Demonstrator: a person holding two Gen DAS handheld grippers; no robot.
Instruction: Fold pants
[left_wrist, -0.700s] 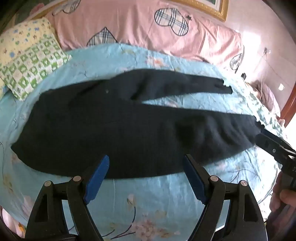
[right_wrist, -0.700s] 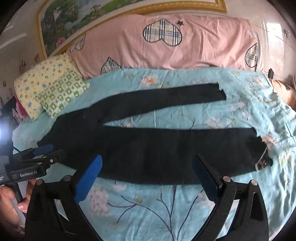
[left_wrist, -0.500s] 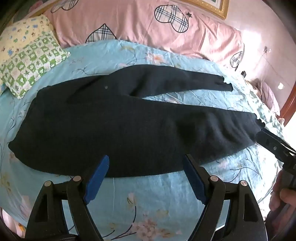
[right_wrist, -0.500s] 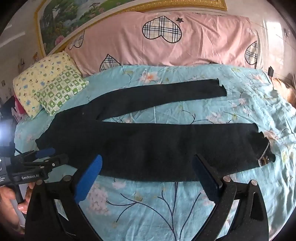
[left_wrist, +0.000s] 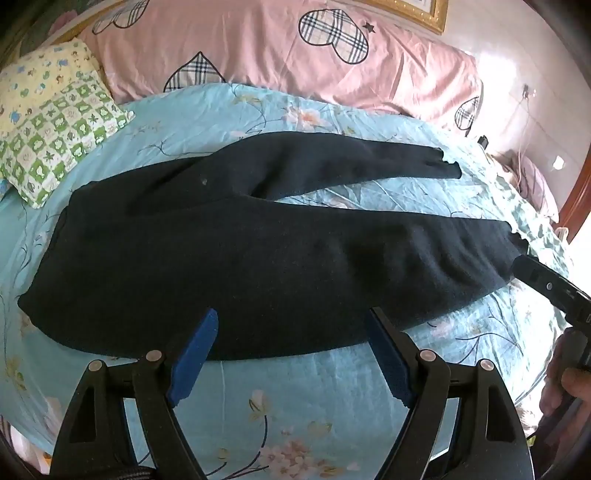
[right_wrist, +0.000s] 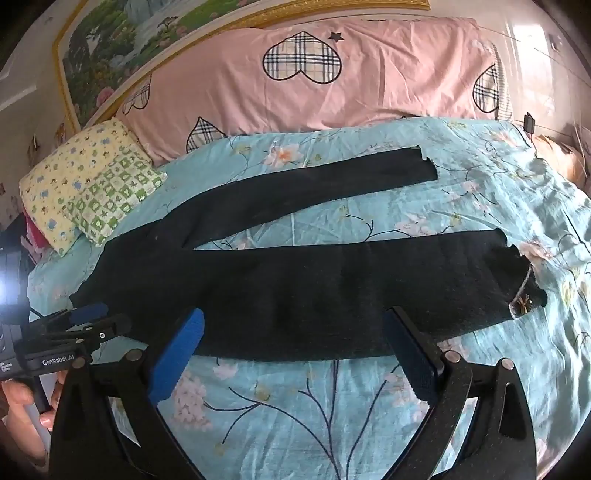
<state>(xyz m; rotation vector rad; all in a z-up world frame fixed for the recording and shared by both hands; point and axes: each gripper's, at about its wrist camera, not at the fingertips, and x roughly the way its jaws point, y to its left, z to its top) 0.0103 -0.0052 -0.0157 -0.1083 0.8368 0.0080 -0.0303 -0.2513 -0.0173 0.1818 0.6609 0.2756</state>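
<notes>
Black pants (left_wrist: 258, 258) lie flat on the blue floral sheet (left_wrist: 295, 406), waist to the left and both legs spread apart toward the right. My left gripper (left_wrist: 292, 314) hovers open over the near edge of the pants around the thigh, blue pads wide apart with nothing between them. My right gripper (right_wrist: 294, 314) stands open over the near leg (right_wrist: 332, 295), also holding nothing. The near cuff (right_wrist: 524, 299) shows a small ornament. Each gripper appears in the other's view: the right gripper (left_wrist: 546, 284) by the near cuff, the left gripper (right_wrist: 88, 317) by the waist.
Two patterned pillows (right_wrist: 92, 184) lie at the far left by the waist. A pink heart-print cover (right_wrist: 314, 85) runs along the back under a framed painting (right_wrist: 147, 44). A hand (left_wrist: 561, 387) holds the right tool. The bed's edge drops off at the right.
Both views have shifted only slightly and sharpened. The pants lie where they were, and both grippers have stayed open.
</notes>
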